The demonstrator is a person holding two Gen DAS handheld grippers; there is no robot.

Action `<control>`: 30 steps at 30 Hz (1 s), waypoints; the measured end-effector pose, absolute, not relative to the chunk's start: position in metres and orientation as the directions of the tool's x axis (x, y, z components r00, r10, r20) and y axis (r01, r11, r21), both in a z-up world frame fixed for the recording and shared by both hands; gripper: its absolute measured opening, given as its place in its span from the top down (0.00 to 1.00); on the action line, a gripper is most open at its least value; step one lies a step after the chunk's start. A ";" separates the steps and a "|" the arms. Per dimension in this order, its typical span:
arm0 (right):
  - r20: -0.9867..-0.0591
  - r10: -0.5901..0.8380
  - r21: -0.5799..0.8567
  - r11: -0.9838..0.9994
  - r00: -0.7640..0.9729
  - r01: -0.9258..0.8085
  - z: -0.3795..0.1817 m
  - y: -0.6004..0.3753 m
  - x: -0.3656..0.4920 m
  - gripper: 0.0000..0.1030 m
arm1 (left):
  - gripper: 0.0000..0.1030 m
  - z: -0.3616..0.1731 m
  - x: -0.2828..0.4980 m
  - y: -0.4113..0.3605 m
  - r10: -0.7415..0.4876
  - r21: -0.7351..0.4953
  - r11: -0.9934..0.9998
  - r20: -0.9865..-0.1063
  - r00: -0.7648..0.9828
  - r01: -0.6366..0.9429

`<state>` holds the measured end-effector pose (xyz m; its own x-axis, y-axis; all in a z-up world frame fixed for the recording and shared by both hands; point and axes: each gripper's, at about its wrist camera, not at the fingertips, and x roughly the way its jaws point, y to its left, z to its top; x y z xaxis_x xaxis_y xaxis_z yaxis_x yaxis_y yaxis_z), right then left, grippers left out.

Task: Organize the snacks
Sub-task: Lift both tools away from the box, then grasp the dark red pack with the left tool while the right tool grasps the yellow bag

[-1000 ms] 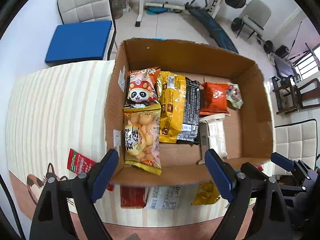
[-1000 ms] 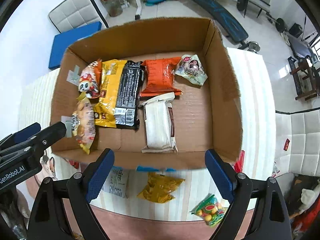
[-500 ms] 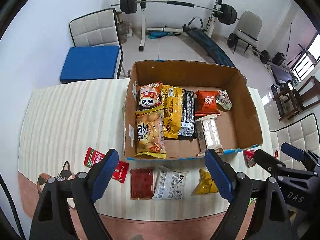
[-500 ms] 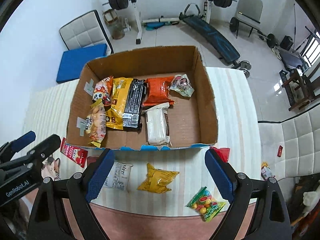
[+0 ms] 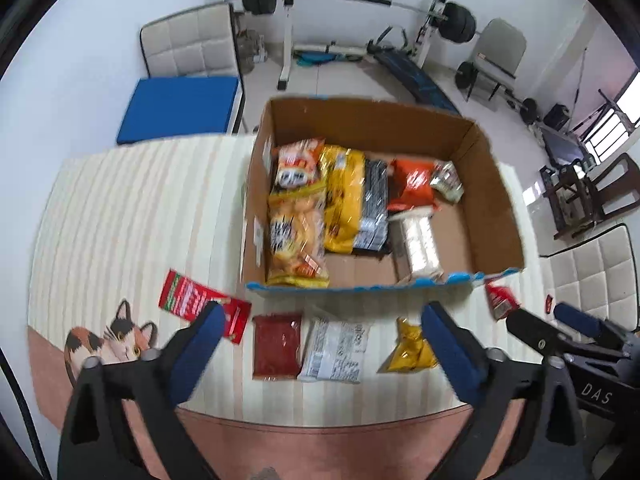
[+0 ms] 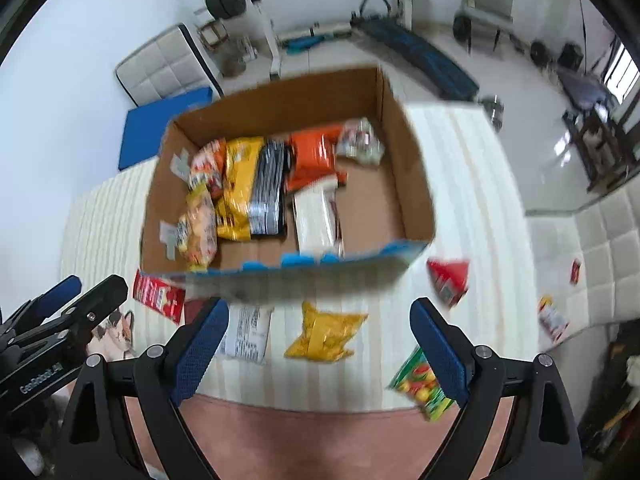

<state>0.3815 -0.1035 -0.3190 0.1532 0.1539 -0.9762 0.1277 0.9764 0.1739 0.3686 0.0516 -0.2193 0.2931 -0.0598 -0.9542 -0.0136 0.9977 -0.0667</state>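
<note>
A cardboard box (image 5: pixel 496 200) (image 6: pixel 412 184) on the striped tablecloth holds several snack packs. Loose packs lie in front of it: a red-green pack (image 5: pixel 188 296), a dark red pack (image 5: pixel 276 344), a white pack (image 5: pixel 336 348) (image 6: pixel 246 334), a yellow pack (image 5: pixel 412 350) (image 6: pixel 326 334), a small red pack (image 5: pixel 500 300) (image 6: pixel 448 280) and a green fruit-candy pack (image 6: pixel 420 384). My left gripper (image 5: pixel 320 356) is open and empty, above the near table edge. My right gripper (image 6: pixel 316 352) is open and empty, above the yellow pack.
A cat picture (image 5: pixel 108 340) marks the cloth's front left corner. Padded chairs (image 5: pixel 188 48) (image 6: pixel 600 264) stand behind and to the right of the table. Gym equipment (image 5: pixel 360 12) fills the room behind. Small packs (image 6: pixel 552 320) lie on the right chair.
Both grippers have pulled back and up from the box, so the table front and loose packs now show. Both stay open and empty.
</note>
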 end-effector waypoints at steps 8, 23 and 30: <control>-0.969 0.237 0.213 0.944 -0.069 0.251 -0.430 -0.106 0.368 0.08 | 0.01 -0.301 0.356 0.076 -0.013 -0.021 0.997 -0.993 0.122 -0.069; -0.954 0.245 0.178 0.926 -0.173 0.333 -0.507 -0.104 0.370 0.28 | 0.01 -0.409 0.366 0.100 -0.038 -0.017 0.985 -0.992 -0.121 -0.173; -0.959 0.216 0.154 0.940 -0.182 0.304 -0.507 -0.097 0.365 0.34 | 0.34 -0.413 0.360 0.089 -0.033 -0.018 0.989 -0.994 -0.106 -0.144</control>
<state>0.3646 -0.0967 -0.5068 -0.1822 0.2156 -0.9593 0.3038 0.9403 0.1536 0.3597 0.0887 -0.4135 -0.1061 -0.0332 -0.9938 -0.1444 0.9894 -0.0176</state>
